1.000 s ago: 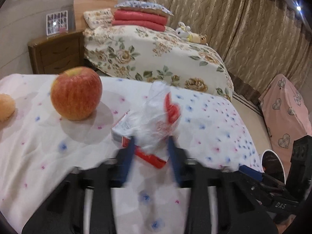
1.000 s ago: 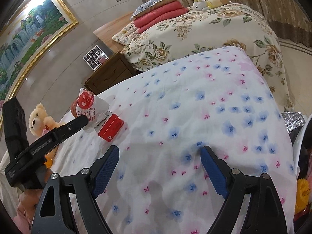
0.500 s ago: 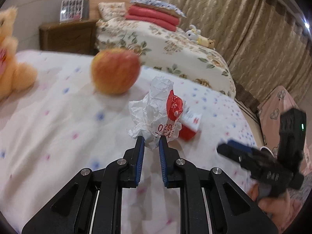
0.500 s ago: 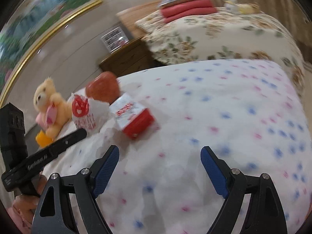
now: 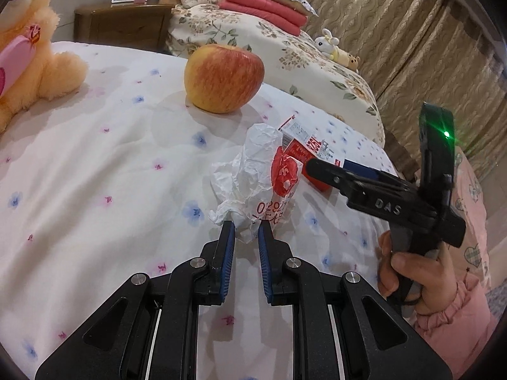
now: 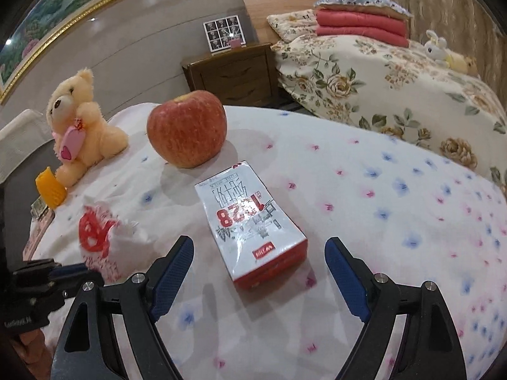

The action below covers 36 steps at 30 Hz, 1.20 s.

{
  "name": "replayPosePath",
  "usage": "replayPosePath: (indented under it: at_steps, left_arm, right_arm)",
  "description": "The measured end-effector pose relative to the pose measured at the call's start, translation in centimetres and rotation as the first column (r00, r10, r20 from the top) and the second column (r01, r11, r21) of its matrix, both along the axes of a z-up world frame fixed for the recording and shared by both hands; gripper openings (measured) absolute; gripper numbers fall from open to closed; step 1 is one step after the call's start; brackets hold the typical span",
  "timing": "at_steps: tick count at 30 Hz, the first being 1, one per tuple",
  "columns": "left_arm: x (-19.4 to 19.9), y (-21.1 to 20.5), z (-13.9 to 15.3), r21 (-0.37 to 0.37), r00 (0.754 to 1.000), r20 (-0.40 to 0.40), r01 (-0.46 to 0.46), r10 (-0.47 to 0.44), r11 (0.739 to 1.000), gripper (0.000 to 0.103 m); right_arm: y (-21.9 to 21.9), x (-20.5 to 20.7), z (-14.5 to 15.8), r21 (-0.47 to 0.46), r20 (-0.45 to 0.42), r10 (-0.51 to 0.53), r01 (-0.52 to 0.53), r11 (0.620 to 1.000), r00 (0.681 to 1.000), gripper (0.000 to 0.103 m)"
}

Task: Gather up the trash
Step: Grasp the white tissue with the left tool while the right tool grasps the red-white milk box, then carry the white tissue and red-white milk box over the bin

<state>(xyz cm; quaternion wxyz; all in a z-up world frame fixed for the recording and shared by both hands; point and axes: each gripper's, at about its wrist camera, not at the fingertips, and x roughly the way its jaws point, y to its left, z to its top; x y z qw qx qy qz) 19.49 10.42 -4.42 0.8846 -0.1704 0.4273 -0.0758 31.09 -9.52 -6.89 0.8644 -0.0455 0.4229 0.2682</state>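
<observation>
Centre frame, left gripper (image 5: pixel 246 234) clenched on crumpled wrapper (image 5: pixel 253 180). Right gripper (image 6: pixel 258 266) spread wide, red box (image 6: pixel 253 231) btwn fingers, untouched.

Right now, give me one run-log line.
left gripper: shut on crumpled wrapper | right gripper: open, facing red-and-white box | apple: untouched

A bed (image 6: pixel 396 209), covered by a white sheet printed with small blue and pink flowers, carries the things. An apple (image 6: pixel 187 129) is set near the middle, and a red-and-white box (image 6: pixel 253 231) lies flat just in front of it. A crumpled wrapper (image 5: pixel 253 183) is seen beside the box. A teddy bear (image 6: pixel 79 126) is seated towards the edge, with a small yellow object (image 6: pixel 50 191) touching its foot.
</observation>
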Motion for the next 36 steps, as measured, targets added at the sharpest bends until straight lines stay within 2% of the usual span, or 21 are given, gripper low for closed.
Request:
replayPosePath:
  at_steps: [2,6,11,13,15,17,18,19,20,22,26,30,32,34,36]
  left_arm:
    - [0.0,0.0,0.0,0.006,1.000,-0.003,-0.001,0.001,1.000,0.015]
    - [0.3,-0.3,0.2,0.010,1.000,0.011,-0.007,0.007,1.000,0.015]
    - [0.1,-0.5,0.4,0.024,0.999,0.028,-0.020,0.020,1.000,0.026]
    - [0.2,-0.6,0.4,0.031,0.999,0.032,-0.027,0.026,0.999,0.035]
    - [0.3,-0.6,0.4,0.035,0.999,0.039,-0.028,0.027,0.999,0.037]
    - [0.6,-0.7,0.3,0.038,0.999,0.038,-0.029,0.027,0.999,0.045]
    - [0.7,-0.8,0.3,0.039,0.999,0.040,-0.029,0.028,0.999,0.052]
    - [0.8,-0.8,0.3,0.047,0.998,0.048,-0.032,0.030,0.998,0.053]
    - [0.9,-0.9,0.3,0.057,0.998,0.051,-0.035,0.032,0.998,0.053]
    - [1.5,-1.0,0.1,0.069,0.998,0.050,-0.035,0.031,0.997,0.053]
    - [2.2,-1.2,-0.2,0.071,0.999,0.046,-0.021,0.018,0.997,0.050]
    - [2.1,-2.0,-0.6,0.062,0.999,0.032,0.011,-0.013,0.998,0.033]
    - [1.7,-2.4,-0.5,0.075,0.999,0.035,0.011,-0.013,0.997,0.032]
    - [1.3,-2.8,-0.4,0.069,0.999,0.035,0.015,-0.018,0.997,0.029]
    - [0.9,-3.1,-0.2,0.063,0.999,0.036,0.021,-0.023,0.998,0.029]
  right_arm:
    - [-0.3,-0.1,-0.1,-0.017,0.002,-0.028,0.028,0.999,1.000,0.057]
    - [-2.5,-1.4,0.3,0.030,-0.014,-0.101,0.101,0.994,0.995,0.056]
    - [-5.9,-4.8,0.8,0.057,-0.026,-0.220,0.221,0.974,0.975,0.056]
    - [-7.3,-6.4,0.9,0.081,-0.042,-0.262,0.265,0.961,0.964,0.056]
    - [-8.0,-7.3,0.9,0.101,-0.056,-0.276,0.280,0.955,0.960,0.057]
    - [-8.2,-7.9,0.8,0.105,-0.060,-0.279,0.284,0.953,0.959,0.058]
    - [-8.2,-8.1,0.8,0.104,-0.060,-0.271,0.275,0.956,0.961,0.059]
    - [-8.2,-8.0,0.8,0.105,-0.060,-0.258,0.263,0.959,0.964,0.064]
    - [-8.1,-7.8,0.9,0.103,-0.059,-0.251,0.256,0.961,0.966,0.069]
    - [-8.0,-7.6,1.0,0.081,-0.041,-0.242,0.244,0.966,0.970,0.073]
    - [-6.8,-7.0,0.8,0.022,-0.010,-0.185,0.185,0.982,0.983,0.073]
    - [-5.9,-6.5,0.2,-0.014,-0.016,-0.151,0.151,0.988,0.988,0.073]
    - [-5.6,-6.4,0.3,-0.029,-0.008,-0.151,0.151,0.988,0.988,0.070]
    - [-5.5,-6.5,0.3,-0.051,0.001,-0.165,0.164,0.985,0.986,0.059]
    - [-5.7,-6.9,0.4,-0.037,-0.003,-0.177,0.177,0.984,0.984,0.059]
